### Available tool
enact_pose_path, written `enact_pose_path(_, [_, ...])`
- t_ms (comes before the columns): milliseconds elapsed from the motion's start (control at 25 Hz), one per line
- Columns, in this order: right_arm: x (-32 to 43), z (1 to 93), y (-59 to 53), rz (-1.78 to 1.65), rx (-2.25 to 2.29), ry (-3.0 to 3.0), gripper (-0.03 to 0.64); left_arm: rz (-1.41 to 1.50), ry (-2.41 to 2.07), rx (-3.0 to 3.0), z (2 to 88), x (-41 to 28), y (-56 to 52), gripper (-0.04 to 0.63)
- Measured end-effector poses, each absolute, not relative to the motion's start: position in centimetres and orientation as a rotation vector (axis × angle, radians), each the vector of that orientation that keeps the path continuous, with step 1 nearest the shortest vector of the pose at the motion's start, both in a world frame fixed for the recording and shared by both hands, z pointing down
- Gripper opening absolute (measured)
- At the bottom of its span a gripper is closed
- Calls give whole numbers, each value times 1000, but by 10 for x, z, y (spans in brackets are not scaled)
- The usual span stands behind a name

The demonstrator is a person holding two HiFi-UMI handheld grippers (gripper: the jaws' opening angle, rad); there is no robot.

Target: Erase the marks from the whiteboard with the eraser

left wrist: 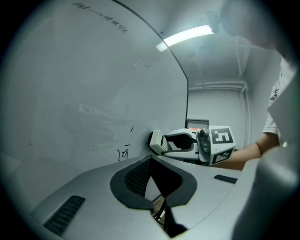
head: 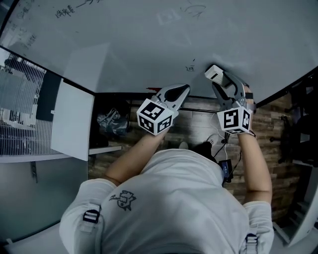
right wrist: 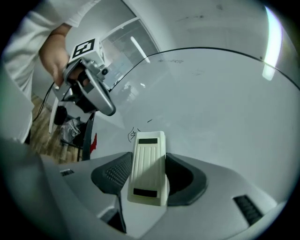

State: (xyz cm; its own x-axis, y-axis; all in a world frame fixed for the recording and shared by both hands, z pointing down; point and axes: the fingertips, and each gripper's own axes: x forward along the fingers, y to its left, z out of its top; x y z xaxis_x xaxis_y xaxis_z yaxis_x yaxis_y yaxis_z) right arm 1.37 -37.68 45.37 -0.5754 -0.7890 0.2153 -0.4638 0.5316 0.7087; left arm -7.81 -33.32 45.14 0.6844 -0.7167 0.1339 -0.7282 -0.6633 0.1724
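A large whiteboard (head: 149,39) fills the upper head view. A small black scribble (head: 191,67) sits near its lower edge; fainter writing (head: 64,11) lies far up the board. My right gripper (head: 218,82) is shut on a white ribbed eraser (right wrist: 148,166), whose tip (head: 213,73) is close to the board, just right of the scribble (right wrist: 132,135). My left gripper (head: 180,92) is shut with nothing in it, below and left of the scribble (left wrist: 124,152). The left gripper view shows the eraser (left wrist: 156,142) held by the right gripper.
A white panel (head: 72,119) and a wire rack (head: 20,104) stand at the left. A dark shelf with a crumpled bag (head: 110,123) sits below the board's edge. A brick-pattern wall (head: 271,144) and dark equipment (head: 300,119) lie at the right.
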Motion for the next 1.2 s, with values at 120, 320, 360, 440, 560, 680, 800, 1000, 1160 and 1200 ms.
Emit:
enact_pose_path(120, [10,456,-361,-652,1032,-2356,233,80,-1162,2695,452,-77,-328,6])
enact_pose_path(320, [4,467,-324,-383,1086,-2505,233,67,-1149,2699,456,-78,-315,6])
enact_pose_path(360, [4,470,-317,-334,1100,-2528,233,61,-1142,2702,458,-77,-311,6])
enact_pose_path(440, [6,474,-303,-242,1140,-2566,233,38,-1124,2715,457,-75,-301,6])
enact_pose_path(560, [8,475,-282,-150,1196,-2610,233,5,-1114,2736,454,-71,-283,6])
enact_pose_path(680, [19,472,-265,-82,1244,-2661,233,-11,-1119,2752,452,-67,-268,6])
enact_pose_path(800, [27,467,-253,-9,1267,-2727,233,-14,-1128,2764,447,-63,-257,6])
enact_pose_path(1000, [41,467,-224,60,1257,-2777,233,-18,-1151,2788,436,-42,-235,6])
enact_pose_path(1160, [57,461,-198,50,1220,-2796,233,-25,-1156,2793,432,-16,-212,6])
enact_pose_path(1200, [62,460,-192,45,1212,-2798,233,-27,-1159,2796,431,-10,-205,6])
